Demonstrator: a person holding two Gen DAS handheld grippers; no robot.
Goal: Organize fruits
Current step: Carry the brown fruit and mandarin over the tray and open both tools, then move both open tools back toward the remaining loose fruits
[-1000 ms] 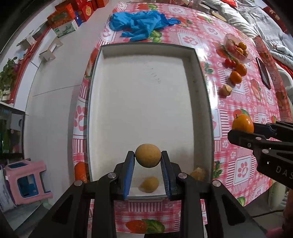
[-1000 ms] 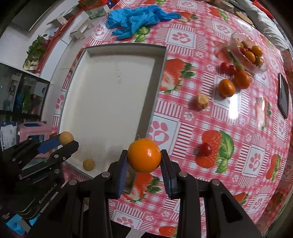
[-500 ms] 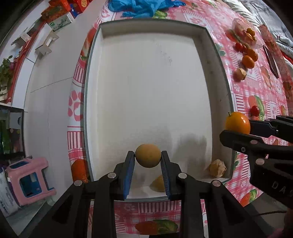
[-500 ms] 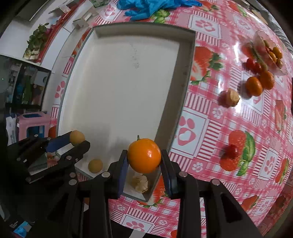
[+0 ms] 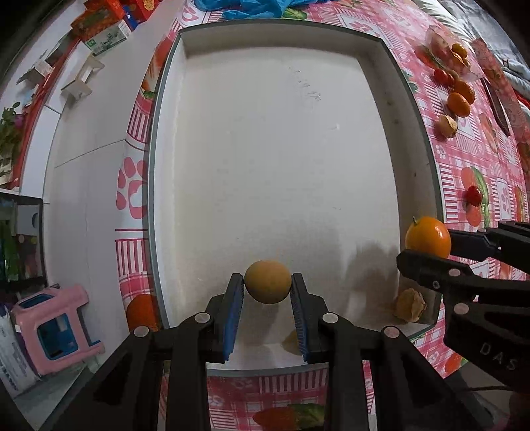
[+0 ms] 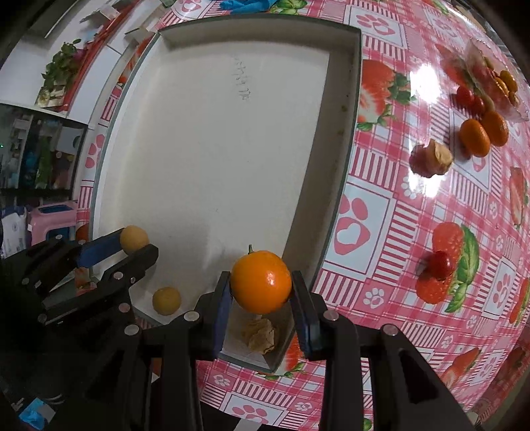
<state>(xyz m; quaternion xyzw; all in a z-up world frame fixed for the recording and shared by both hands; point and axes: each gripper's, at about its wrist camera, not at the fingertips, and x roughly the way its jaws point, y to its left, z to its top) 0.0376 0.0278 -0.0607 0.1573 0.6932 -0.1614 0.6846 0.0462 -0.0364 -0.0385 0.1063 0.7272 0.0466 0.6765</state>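
Observation:
My left gripper [image 5: 267, 285] is shut on a round tan fruit [image 5: 267, 281] and holds it above the near end of the white tray [image 5: 417, 109]. My right gripper [image 6: 261, 287] is shut on an orange fruit [image 6: 261, 281] above the tray's near right corner; it also shows in the left wrist view [image 5: 428, 236]. In the tray lie a second tan fruit [image 6: 166, 300] and a papery husked fruit [image 6: 260, 335], the latter also in the left wrist view [image 5: 410, 305].
On the pink checked tablecloth [image 6: 397, 205] right of the tray lie a cherry tomato [image 6: 440, 264], a husked fruit [image 6: 430, 158], two oranges [image 6: 474, 137] and a clear box of small fruit [image 6: 497, 83]. Blue gloves [image 5: 251, 6] lie beyond the tray. A pink stool [image 5: 53, 321] stands on the floor.
Both grippers have moved forward over the tray, each still holding its fruit. The tray now looks larger and the husked fruit lies under the right gripper.

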